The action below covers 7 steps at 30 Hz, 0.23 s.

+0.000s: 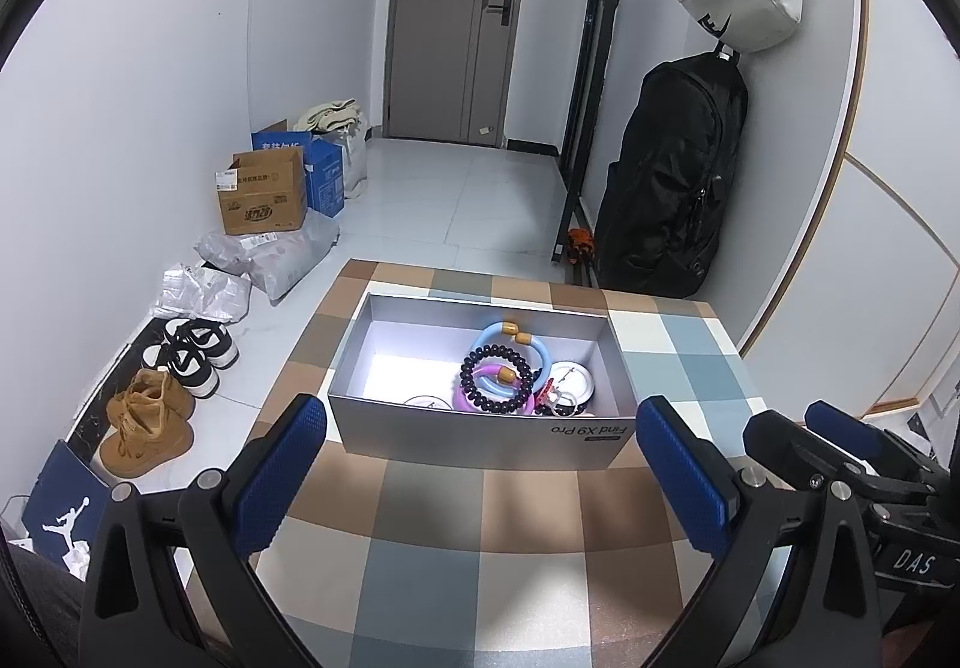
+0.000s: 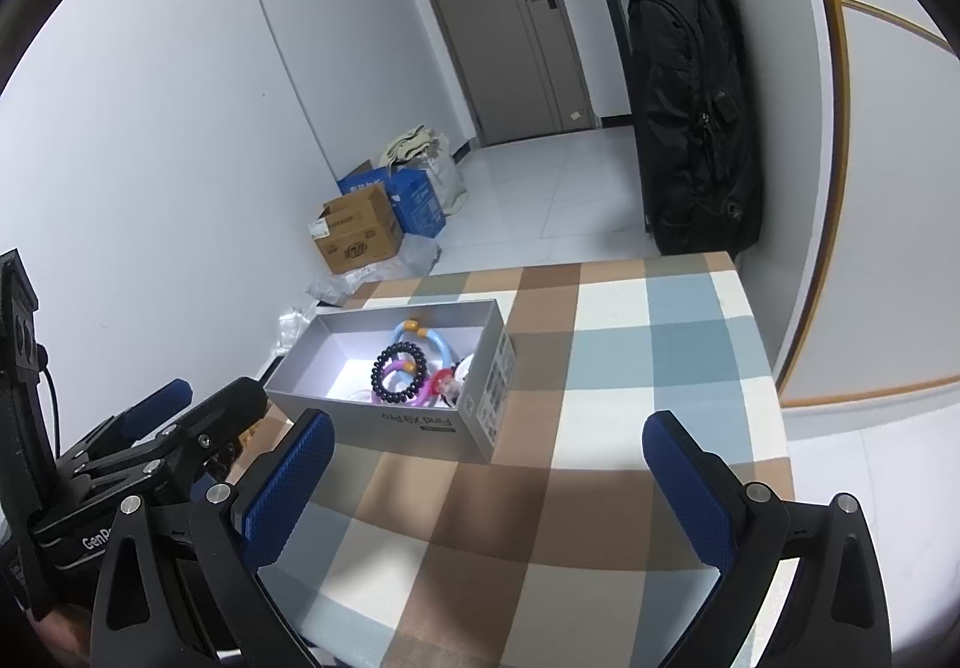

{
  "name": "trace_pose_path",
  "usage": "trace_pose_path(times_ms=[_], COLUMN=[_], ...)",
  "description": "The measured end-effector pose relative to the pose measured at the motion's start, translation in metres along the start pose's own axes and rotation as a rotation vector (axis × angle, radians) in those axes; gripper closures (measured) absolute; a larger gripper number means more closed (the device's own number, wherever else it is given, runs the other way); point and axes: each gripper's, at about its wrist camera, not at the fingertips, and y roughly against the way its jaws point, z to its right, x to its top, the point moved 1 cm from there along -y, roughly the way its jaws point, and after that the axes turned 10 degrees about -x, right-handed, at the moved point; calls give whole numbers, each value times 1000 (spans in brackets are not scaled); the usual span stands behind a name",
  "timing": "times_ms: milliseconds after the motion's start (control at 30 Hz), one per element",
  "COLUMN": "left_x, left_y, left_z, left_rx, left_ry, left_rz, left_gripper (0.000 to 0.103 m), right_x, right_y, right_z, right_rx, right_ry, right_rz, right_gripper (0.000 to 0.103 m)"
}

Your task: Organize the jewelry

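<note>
A grey open box point(image 1: 480, 437) stands on the checked tablecloth point(image 1: 456, 524). Inside lie a black bead bracelet point(image 1: 497, 379), a blue ring bracelet point(image 1: 516, 344), a purple ring point(image 1: 480, 398), a round white piece point(image 1: 570, 377) and a small red item point(image 1: 547, 391). The box also shows in the right wrist view point(image 2: 414, 422), with the black bracelet point(image 2: 401, 373) inside. My left gripper point(image 1: 480, 464) is open and empty just in front of the box. My right gripper point(image 2: 489, 482) is open and empty, to the right of the left one and nearer the table's front.
The table point(image 2: 660, 368) ends close behind the box and at the right. On the floor to the left are shoes point(image 1: 150, 416), plastic bags point(image 1: 270, 260) and cardboard boxes point(image 1: 264, 194). A black backpack point(image 1: 672, 176) hangs at the right wall by a door point(image 1: 456, 14).
</note>
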Motion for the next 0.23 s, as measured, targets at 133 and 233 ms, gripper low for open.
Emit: trace_pose_path(times_ms=[133, 233], left_x=[0, 1], left_y=[0, 1], left_z=[-1, -1], left_rx=[-5, -6], left_ry=[1, -3], left_rz=[6, 19], left_gripper=[3, 3], right_x=[0, 0], right_y=[0, -1], right_z=[0, 0], right_rx=[1, 1], right_ry=[2, 1], right_rz=[-1, -4], right_gripper=[0, 0])
